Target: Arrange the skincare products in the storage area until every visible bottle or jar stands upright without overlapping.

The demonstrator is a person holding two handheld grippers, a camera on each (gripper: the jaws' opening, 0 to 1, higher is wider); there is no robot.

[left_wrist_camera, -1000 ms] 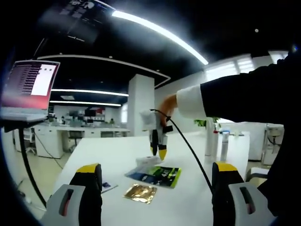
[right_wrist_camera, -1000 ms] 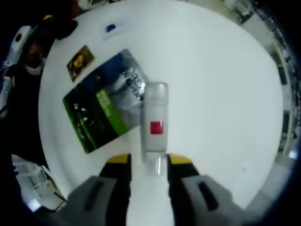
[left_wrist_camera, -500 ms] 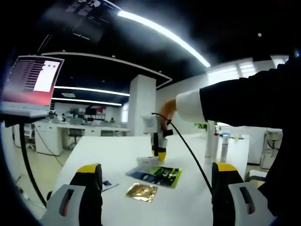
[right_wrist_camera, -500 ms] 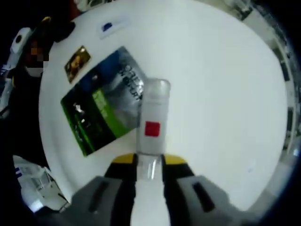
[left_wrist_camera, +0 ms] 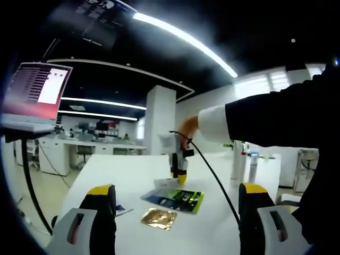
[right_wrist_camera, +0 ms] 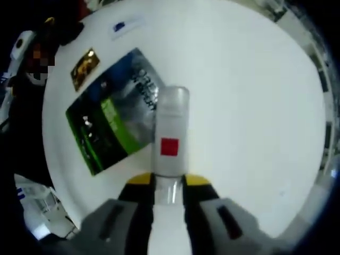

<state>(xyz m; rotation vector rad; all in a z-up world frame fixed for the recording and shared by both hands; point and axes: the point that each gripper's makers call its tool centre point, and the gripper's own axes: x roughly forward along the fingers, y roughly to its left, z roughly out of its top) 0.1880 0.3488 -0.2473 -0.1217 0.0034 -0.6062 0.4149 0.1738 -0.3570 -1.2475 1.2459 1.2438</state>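
Bottle gripped at its clear cap on the white bench

Fingers of the right gripper are clenching on the clear cap end of a pale bottle in the right gripper view, their yellow tips pressing in from both sides. The bottle is lying along the view's centre line, pointing away from the camera, with a red square label on its side. Its far end is overlapping the edge of a green and blue sachet that is lying flat on the bench. A small gold sachet is sitting just beyond the green one, and a little white card with a blue mark is lying farther off near the bench edge.

In the left gripper view the left gripper is hovering with its fingers spread wide apart, grasping nothing. Ahead of it the right gripper is reaching down to the bench under a person's hand in a dark sleeve with a white cuff, a black cable trailing from it. The green sachet and gold sachet are lying between the two grippers. Two slim bottles are standing upright at the far right of the bench, well apart from the sachets. A laptop is glowing at the upper left.
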